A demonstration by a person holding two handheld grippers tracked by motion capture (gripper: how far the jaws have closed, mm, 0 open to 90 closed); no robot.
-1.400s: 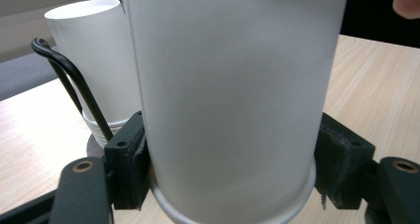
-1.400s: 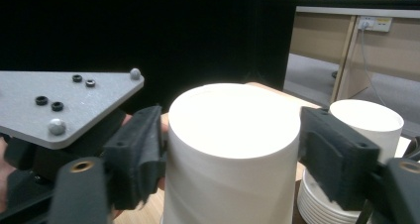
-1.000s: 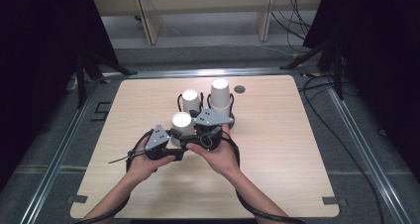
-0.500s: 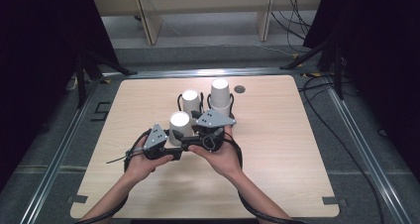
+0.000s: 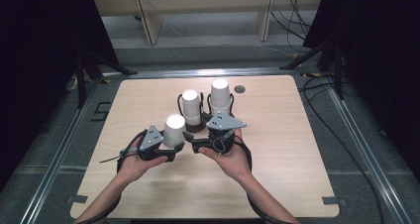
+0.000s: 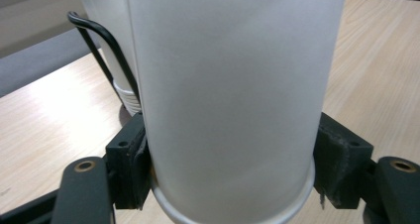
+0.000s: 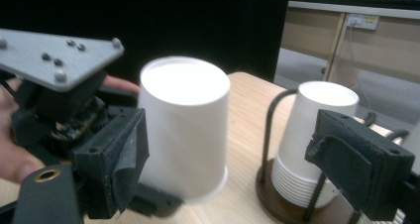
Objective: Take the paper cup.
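A single white paper cup (image 5: 174, 127) stands upside down near the table's middle. My left gripper (image 5: 174, 145) is shut on it, and its pads (image 6: 132, 164) press both sides just above the rim (image 6: 233, 204). My right gripper (image 5: 200, 137) sits close on the cup's right with its jaws wide open. In the right gripper view the same cup (image 7: 183, 130) stands between those jaws, nearer the left pad (image 7: 119, 159); whether it touches is unclear. A hand holds each gripper.
Two stacks of upside-down white cups (image 5: 191, 107) (image 5: 220, 95) sit in black wire holders just behind the grippers; the nearer stack (image 7: 317, 130) is beside my right jaw. A dark round hole (image 5: 239, 89) marks the wooden table (image 5: 297, 159). Cables lie on the floor at right.
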